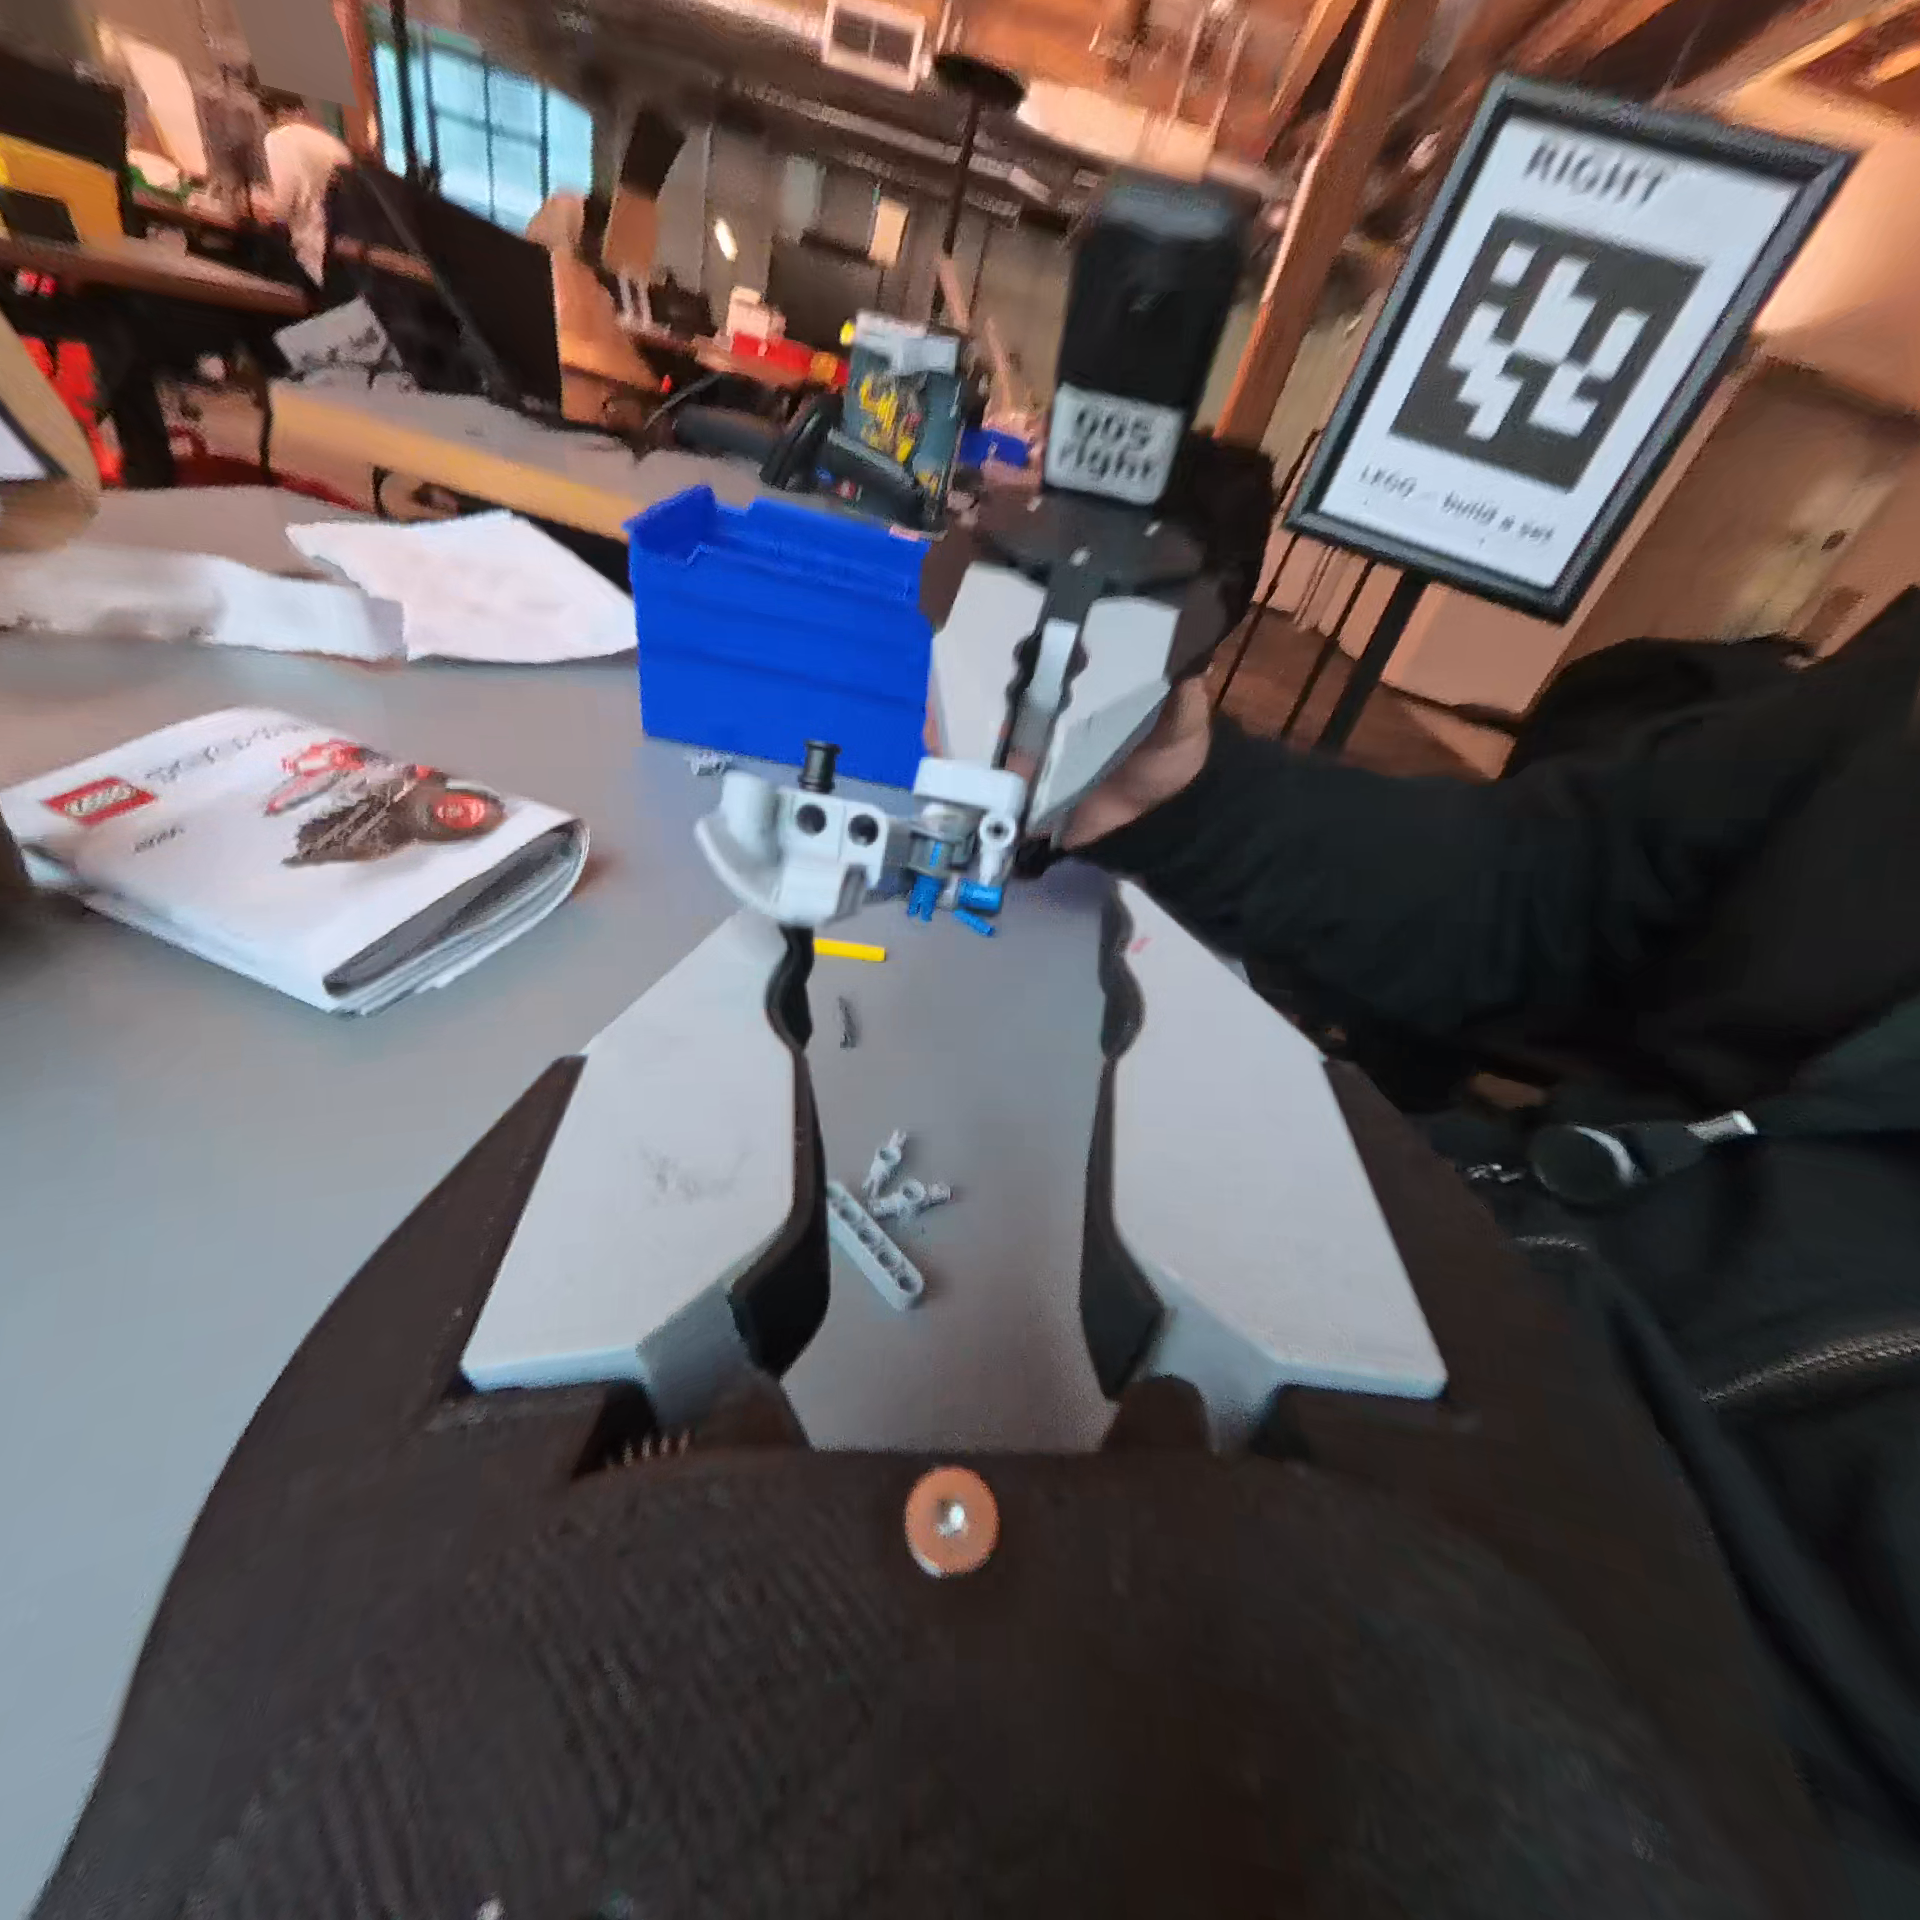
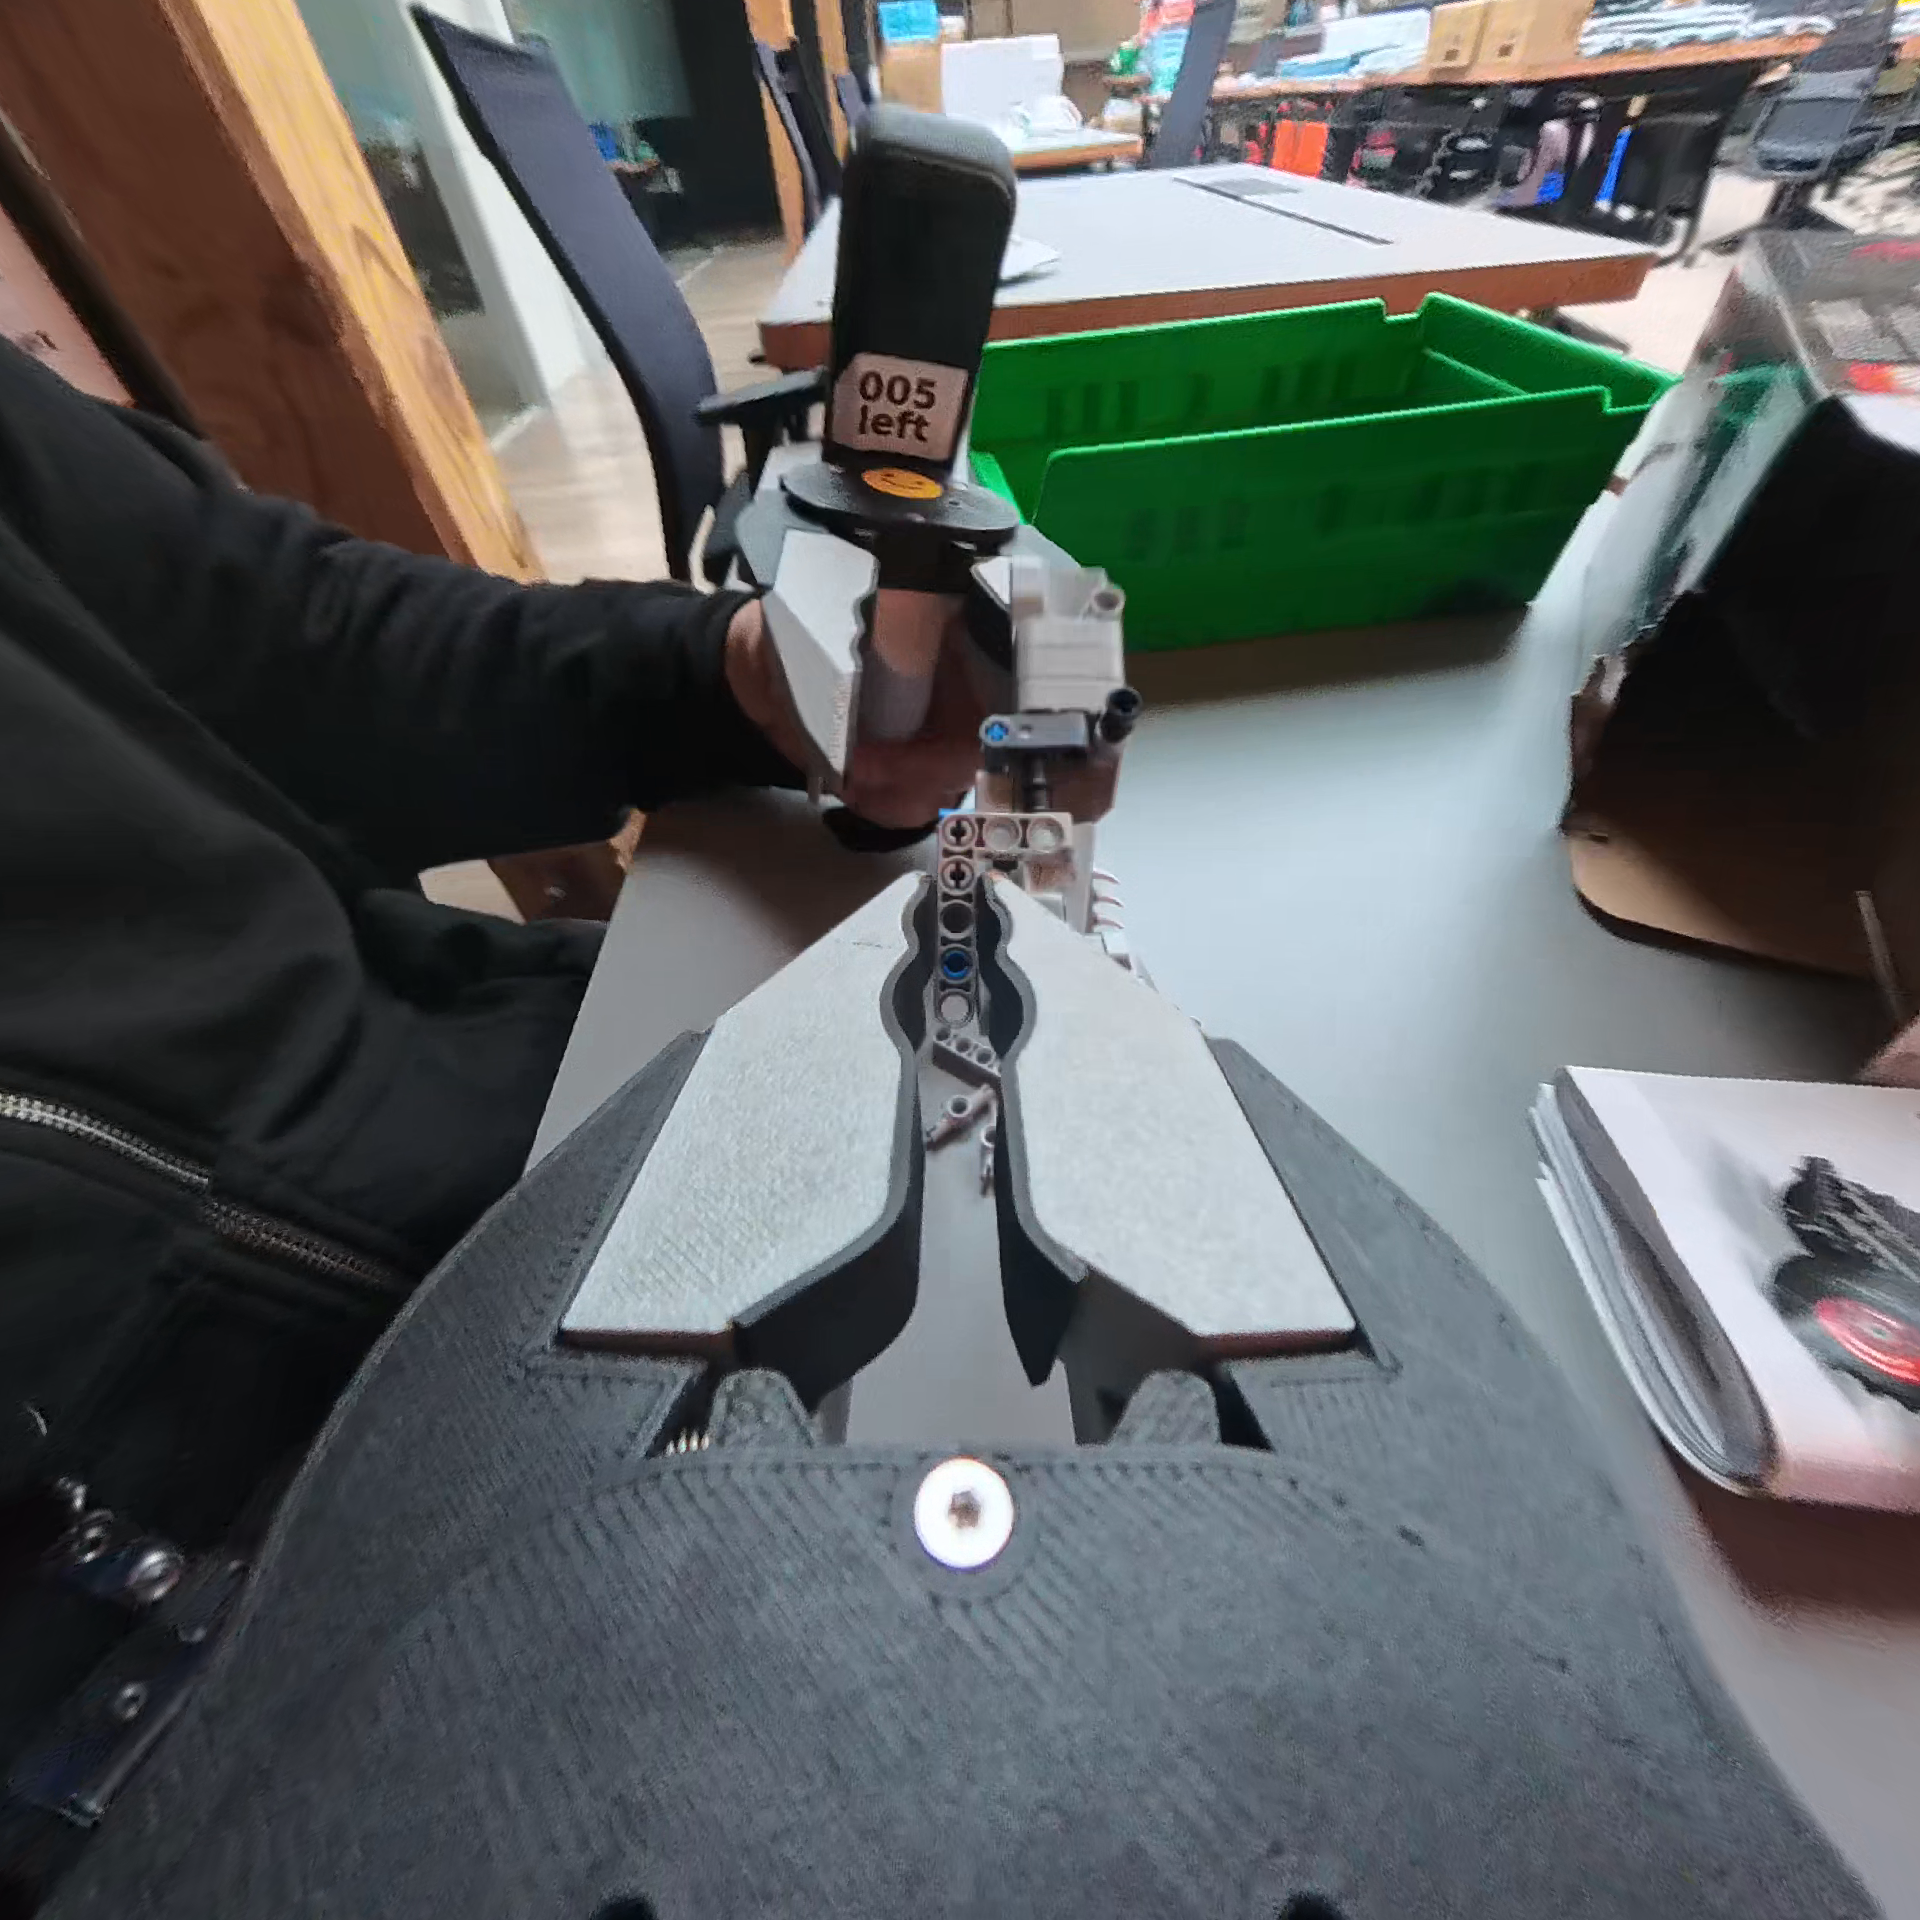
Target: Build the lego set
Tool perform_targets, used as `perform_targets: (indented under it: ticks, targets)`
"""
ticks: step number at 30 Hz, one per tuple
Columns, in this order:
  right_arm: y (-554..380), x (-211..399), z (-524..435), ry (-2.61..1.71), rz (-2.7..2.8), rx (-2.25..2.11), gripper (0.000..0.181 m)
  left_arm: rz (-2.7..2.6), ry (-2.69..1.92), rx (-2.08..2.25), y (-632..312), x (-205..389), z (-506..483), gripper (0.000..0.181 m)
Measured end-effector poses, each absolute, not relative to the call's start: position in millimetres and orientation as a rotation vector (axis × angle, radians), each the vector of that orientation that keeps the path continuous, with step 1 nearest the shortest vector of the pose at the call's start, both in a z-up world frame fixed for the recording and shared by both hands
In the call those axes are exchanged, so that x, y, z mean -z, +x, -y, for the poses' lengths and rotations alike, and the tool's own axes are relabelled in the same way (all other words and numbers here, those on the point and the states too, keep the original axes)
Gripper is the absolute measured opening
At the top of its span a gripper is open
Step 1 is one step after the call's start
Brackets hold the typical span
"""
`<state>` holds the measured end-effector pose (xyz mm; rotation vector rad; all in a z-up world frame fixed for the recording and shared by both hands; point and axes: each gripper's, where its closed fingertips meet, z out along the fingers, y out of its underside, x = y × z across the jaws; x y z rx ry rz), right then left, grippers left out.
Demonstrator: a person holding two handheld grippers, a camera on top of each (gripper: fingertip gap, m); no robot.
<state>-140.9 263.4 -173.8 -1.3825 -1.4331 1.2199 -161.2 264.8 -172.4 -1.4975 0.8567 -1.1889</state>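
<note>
We are mid-assembly: our right gripper [image 2: 961, 935] is clamped on the grey beam of the half-built model [image 1: 831, 842], holding it in the air at frame centre above the table [image 1: 208, 1195]. Our left gripper [image 1: 951, 977] stands wide and empty just below it. The model's long axis runs across the left wrist view, curved end leftward. Next we probably fetch a loose grey piece [image 1: 878, 1242] from between the left gripper's fingers, which calls for a narrow pinch.

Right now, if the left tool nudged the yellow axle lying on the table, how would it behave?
The yellow axle is thin and rod-shaped, so it would probably roll. It looks light and would likely skid on the smooth grey table. The left tool is open.
</note>
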Motion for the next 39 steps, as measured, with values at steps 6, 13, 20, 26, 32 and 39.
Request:
perform_targets:
  ticks: [6,13,20,26,32,39]
  targets:
    - [-146.7,190.3,-271.9,-1.394,1.442,-1.257,0.005,-0.806,-1.541,1.284,-164.5,180.1,-279.3,0.008]
    - [-147.9,226.7,-289.8,-1.559,1.505,-1.064,0.000,-0.708,-1.590,1.320,-163.3,182.6,-291.5,0.000]
    - [-131.8,238.6,-317.8,-1.587,1.456,-0.766,0.000,-0.609,-1.594,1.285,-178.6,180.9,-303.1,0.001]
    - [-125.1,242.3,-338.2,-1.632,1.376,-0.721,0.000,-0.646,-1.582,1.241,-176.3,180.6,-298.9,0.001]
    - [-130.9,246.3,-338.4,-1.606,1.419,-0.668,0.000,-0.649,-1.569,1.253,-177.9,179.2,-295.7,0.001]
    - [-129.9,238.4,-337.0,-1.543,1.409,-0.686,0.000,-0.713,-1.570,1.263,-171.2,181.2,-289.8,0.001]
